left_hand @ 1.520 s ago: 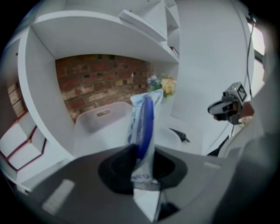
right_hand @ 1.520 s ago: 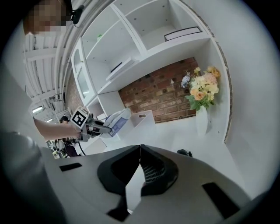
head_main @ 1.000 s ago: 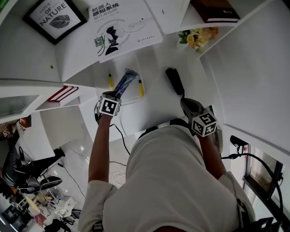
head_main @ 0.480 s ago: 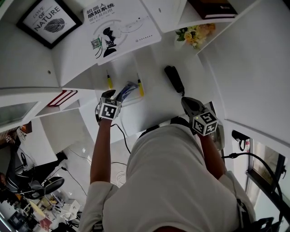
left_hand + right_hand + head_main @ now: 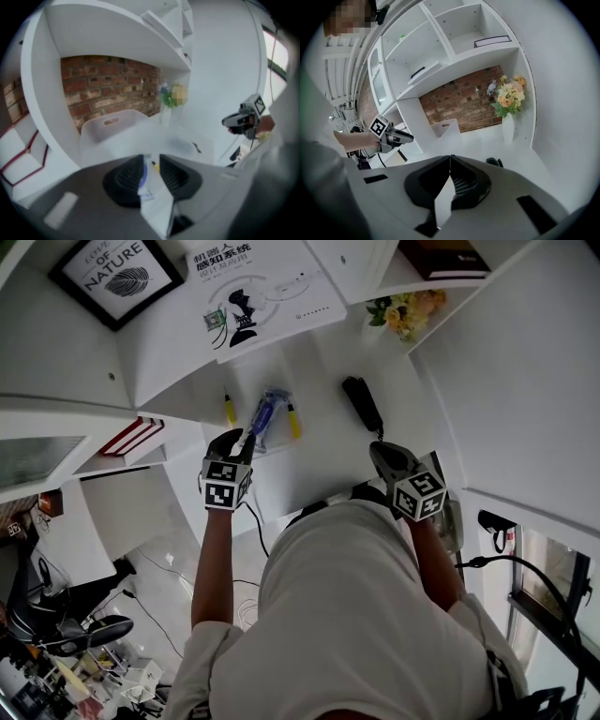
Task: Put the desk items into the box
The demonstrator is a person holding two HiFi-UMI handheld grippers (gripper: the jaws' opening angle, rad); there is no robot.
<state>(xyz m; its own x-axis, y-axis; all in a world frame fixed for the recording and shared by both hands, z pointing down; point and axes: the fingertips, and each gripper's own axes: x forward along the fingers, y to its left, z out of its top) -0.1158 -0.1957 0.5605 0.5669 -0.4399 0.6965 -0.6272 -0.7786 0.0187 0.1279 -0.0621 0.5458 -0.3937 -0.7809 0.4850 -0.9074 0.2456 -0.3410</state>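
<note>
Left gripper (image 5: 239, 441): held over the near-left part of the white desk (image 5: 323, 451), jaws pointing at the far side. The jaws stand partly apart with a clear gap between the pads. In the left gripper view, the near end of the blue-and-clear packet (image 5: 268, 414) shows in that gap, close against the left jaw. No squeeze on it is evident, and I cannot tell whether the pad brushes it.

Packet: lies flat, long axis running near to far, just beyond the left jaw tips. From the head view it sits inside the outline of the white box (image 5: 123, 125), which stands at the far-left of the desk against the brick back wall.

A left yellow pen (image 5: 229, 409) and a right yellow pen (image 5: 292, 420) flank the packet, one on each side. I cannot tell whether they lie in the box or beside it. A yellow tip also shows through the left jaw gap.

Right gripper (image 5: 450, 157): jaws fully together, tips meeting, nothing between them. It is held at the near-right edge of the desk, close to the person's body and well apart from the left gripper.

Black oblong item (image 5: 363, 406): lies on the desk beyond the right gripper, right of the box. It touches neither gripper.
</note>
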